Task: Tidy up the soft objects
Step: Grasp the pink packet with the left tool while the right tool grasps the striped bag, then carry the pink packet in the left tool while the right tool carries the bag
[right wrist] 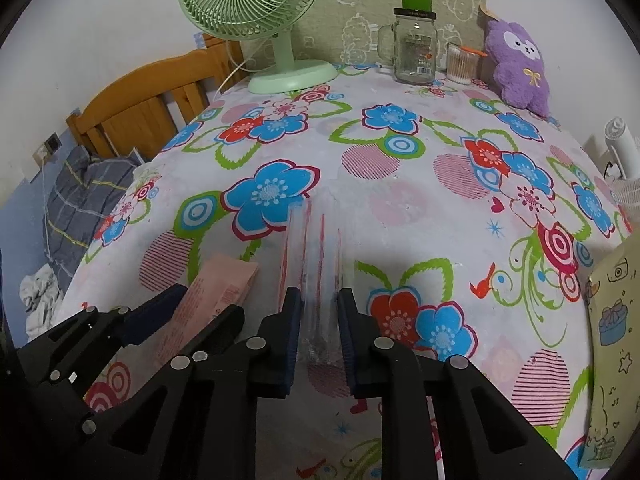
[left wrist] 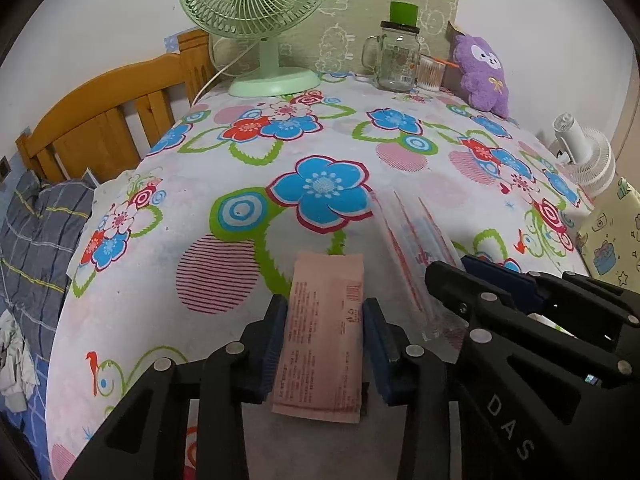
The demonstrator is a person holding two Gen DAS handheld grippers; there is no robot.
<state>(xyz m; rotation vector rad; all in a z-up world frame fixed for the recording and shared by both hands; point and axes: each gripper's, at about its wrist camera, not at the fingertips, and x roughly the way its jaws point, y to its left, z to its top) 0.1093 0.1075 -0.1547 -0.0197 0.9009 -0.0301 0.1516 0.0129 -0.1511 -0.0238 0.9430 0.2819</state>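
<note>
1. The left tongs (left wrist: pixel 324 336) are closed on a pink packet (left wrist: pixel 322 332) lying near the front of the flowered bench (left wrist: pixel 400 200); blue pads press both its long edges.
2. The right tongs (right wrist: pixel 319 336), just beside them, pinch a clear plastic sleeve (right wrist: pixel 314 256) with red stripes.
3. Judgement: both items are thin and limp, so lift each straight up, slowly, keeping the two tongs apart.
4. Risk: the slick sleeve may slip free.
</note>
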